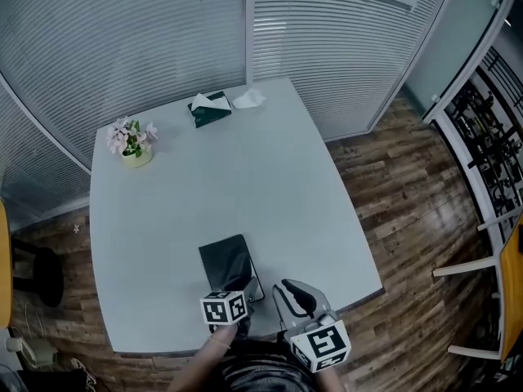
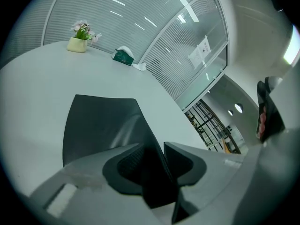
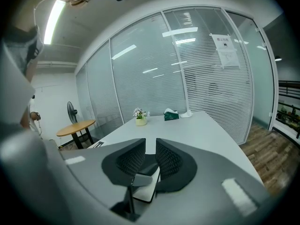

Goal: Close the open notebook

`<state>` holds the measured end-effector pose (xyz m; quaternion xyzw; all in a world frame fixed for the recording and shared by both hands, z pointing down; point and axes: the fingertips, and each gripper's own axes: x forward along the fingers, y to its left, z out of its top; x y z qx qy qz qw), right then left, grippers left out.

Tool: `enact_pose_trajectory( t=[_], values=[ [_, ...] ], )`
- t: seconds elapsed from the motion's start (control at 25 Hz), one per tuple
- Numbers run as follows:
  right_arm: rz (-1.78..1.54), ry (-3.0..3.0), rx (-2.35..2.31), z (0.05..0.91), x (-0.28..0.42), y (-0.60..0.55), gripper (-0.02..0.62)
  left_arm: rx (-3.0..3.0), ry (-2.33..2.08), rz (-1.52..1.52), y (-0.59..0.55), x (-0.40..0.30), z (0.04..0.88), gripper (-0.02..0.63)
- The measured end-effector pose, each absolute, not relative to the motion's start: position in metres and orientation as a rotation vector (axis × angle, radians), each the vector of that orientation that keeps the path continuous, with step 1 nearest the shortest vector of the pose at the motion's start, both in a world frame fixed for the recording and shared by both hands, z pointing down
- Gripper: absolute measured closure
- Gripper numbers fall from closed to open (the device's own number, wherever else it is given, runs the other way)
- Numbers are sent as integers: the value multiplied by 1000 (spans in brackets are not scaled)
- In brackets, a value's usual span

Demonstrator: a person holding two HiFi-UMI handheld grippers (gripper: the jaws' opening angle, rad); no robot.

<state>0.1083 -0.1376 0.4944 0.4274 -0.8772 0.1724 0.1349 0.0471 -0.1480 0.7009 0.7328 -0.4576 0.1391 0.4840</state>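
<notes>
The notebook (image 1: 227,261) is dark-covered and lies shut near the front edge of the pale table (image 1: 270,178). In the left gripper view its cover (image 2: 101,121) lies flat, and its near right edge runs in between the jaws. My left gripper (image 1: 237,292) (image 2: 152,146) is open around that edge, and the pads do not clamp it. My right gripper (image 1: 292,291) (image 3: 150,144) hovers just right of the notebook, with a narrow gap between its jaws and nothing in it. Below its jaws shows a notebook corner (image 3: 143,186) with white page edges.
At the table's far side stand a small pot of pink flowers (image 1: 135,141), a green tissue box (image 1: 210,109) and a loose white tissue (image 1: 248,99). Glass walls with blinds close off the back. A round wooden table (image 3: 75,127) stands to the left, and an orange chair (image 1: 511,284) on the right.
</notes>
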Motion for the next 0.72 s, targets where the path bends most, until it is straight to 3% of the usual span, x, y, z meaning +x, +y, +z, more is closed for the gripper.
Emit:
enact_pose_trajectory(
  t=[0.4, 0.52, 0.72],
  values=[
    [505, -2542, 1249, 495, 113, -140, 526, 1786, -1132, 392, -149, 57, 713, 426],
    [509, -2540, 1250, 496, 115, -139, 526, 1791, -1127, 419, -147, 56, 718, 460],
    [515, -2533, 1264, 496, 119, -138, 526, 1787, -1114, 416, -147, 56, 719, 463]
  ],
)
